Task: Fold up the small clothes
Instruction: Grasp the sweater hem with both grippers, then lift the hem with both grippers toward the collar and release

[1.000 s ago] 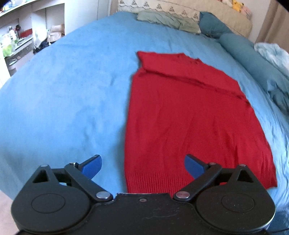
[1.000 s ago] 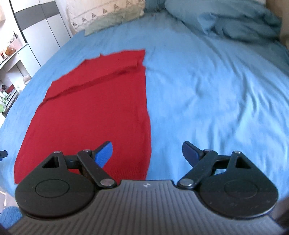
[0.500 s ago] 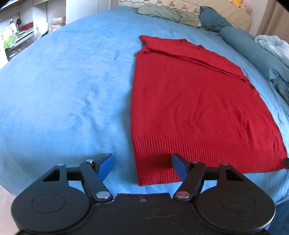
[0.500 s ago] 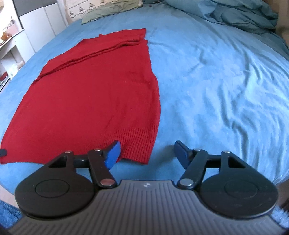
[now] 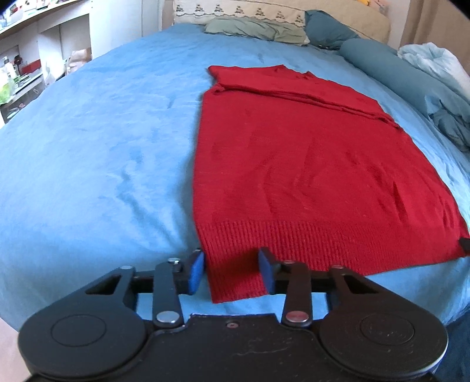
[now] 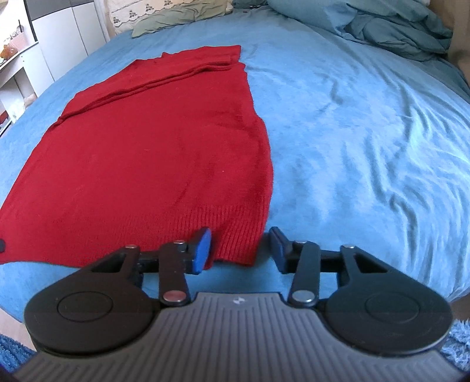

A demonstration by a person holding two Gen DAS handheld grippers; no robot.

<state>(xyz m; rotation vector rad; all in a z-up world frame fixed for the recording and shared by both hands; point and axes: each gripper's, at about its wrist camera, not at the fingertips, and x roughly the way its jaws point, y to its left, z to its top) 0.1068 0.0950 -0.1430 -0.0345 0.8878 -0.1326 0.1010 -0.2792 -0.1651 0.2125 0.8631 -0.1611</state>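
red sweater [image 6: 152, 152] | left hem corner cut off at frame edge | sleeves folded under

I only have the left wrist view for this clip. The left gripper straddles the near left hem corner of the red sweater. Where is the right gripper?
Observer: The right gripper straddles the other near hem corner of the red sweater, jaws open, not yet clamped.
Operator: Anything beside that corner?
Observer: Only bare blue bedsheet, wrinkled on that side.
Operator: Anything farther up that side?
Observer: A bunched teal duvet sits at the head end, apart from the sweater.
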